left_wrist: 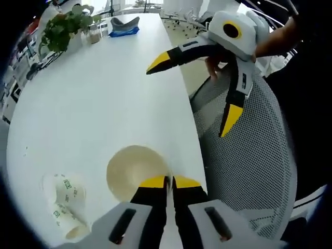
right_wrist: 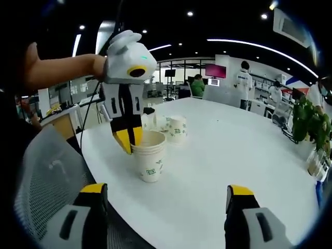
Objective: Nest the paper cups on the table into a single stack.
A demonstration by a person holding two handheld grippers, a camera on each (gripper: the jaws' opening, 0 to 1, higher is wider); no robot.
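Note:
A stack of nested white paper cups (right_wrist: 150, 158) with green print stands near the edge of the white table (right_wrist: 233, 155). My left gripper (right_wrist: 128, 139) comes down from above and is shut on its rim. In the left gripper view the jaws of the left gripper (left_wrist: 170, 181) pinch the rim of the stack's open mouth (left_wrist: 132, 171). A loose cup (left_wrist: 65, 199) lies just left of it. More loose cups (right_wrist: 176, 128) sit behind the stack. My right gripper (right_wrist: 166, 189) is open and empty, held off the table edge short of the stack. The right gripper (left_wrist: 192, 92) also hangs spread at upper right.
A grey mesh chair (left_wrist: 249, 155) stands against the table edge under the right gripper, and the chair (right_wrist: 46, 176) is at lower left. A potted plant (left_wrist: 62, 28) and a blue item (left_wrist: 124, 28) sit at the far end. People stand in the office behind.

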